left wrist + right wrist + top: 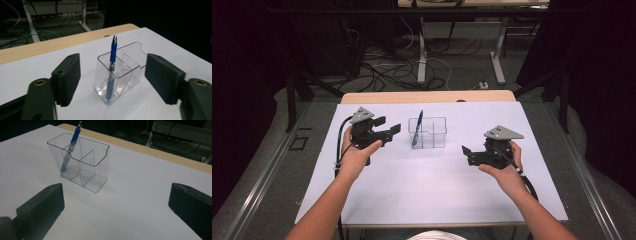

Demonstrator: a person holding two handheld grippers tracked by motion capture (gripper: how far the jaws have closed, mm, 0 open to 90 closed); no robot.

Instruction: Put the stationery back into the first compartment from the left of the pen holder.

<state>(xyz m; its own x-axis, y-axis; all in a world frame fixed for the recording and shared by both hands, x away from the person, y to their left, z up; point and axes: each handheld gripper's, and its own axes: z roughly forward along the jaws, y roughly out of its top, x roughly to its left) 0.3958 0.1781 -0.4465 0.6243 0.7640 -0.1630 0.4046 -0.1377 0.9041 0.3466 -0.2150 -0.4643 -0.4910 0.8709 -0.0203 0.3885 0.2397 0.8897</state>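
A clear plastic holder (435, 134) with several compartments stands on the white table sheet (427, 190), a little beyond its middle. A blue pen (417, 128) leans upright in its left end compartment. My left gripper (388, 125) hovers just left of the holder and is open, with nothing between its jaws. In the left gripper view the holder (130, 75) and pen (113, 52) lie ahead, beyond the jaws. My right gripper (467, 155) sits to the right and nearer, open and empty. The right gripper view shows the holder (96, 167) and pen (73, 139) ahead to the left.
A wooden table edge (427, 96) runs along the far side of the sheet. Beyond it the floor holds cables and desk legs (422, 60). Metal rails (257, 190) flank the table on both sides.
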